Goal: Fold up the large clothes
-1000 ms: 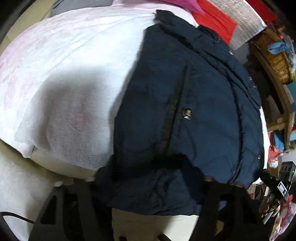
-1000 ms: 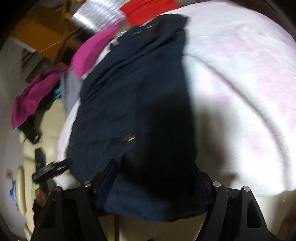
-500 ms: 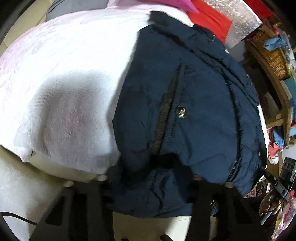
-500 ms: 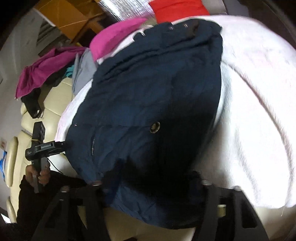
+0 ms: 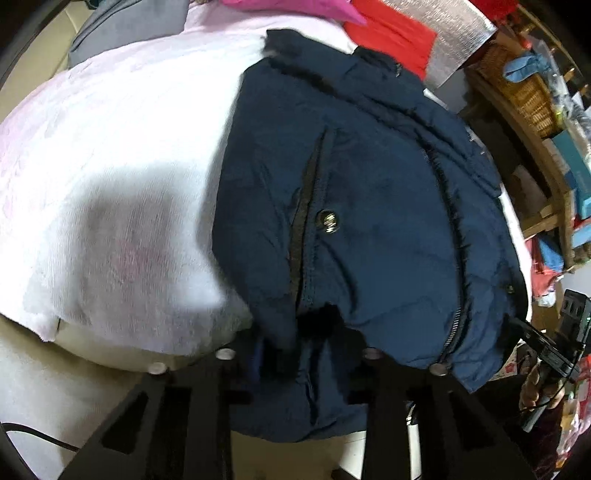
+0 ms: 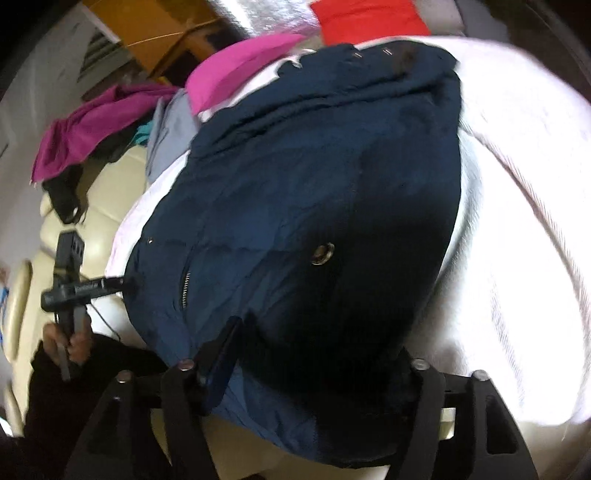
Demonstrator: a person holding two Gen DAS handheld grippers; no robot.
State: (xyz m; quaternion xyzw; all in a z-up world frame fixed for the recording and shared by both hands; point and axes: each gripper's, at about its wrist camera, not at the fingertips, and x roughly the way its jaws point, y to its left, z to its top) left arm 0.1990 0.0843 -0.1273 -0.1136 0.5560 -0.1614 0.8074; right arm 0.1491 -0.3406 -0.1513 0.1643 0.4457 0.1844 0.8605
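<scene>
A navy padded jacket (image 5: 369,206) lies on a white-pink blanket (image 5: 122,177), with a brass snap (image 5: 328,223) and a front zipper showing. My left gripper (image 5: 299,347) is shut on the jacket's near hem, which bunches between its fingers. In the right wrist view the same jacket (image 6: 303,206) fills the middle, and my right gripper (image 6: 317,354) is shut on its near hem too. The left gripper (image 6: 74,291) shows at the far left there, held in a hand. The fingertips are hidden in the cloth.
Pink (image 6: 240,70), red (image 5: 388,33), grey (image 5: 122,26) and magenta (image 6: 92,122) clothes lie beyond the blanket. A wooden shelf with a wicker basket (image 5: 524,88) stands at the right. A cream sofa (image 6: 74,206) lies beneath.
Both grippers have lifted and drawn the jacket's hem toward me, and the jacket has shifted and bunched on the blanket. The right view has swung to show more of the sofa.
</scene>
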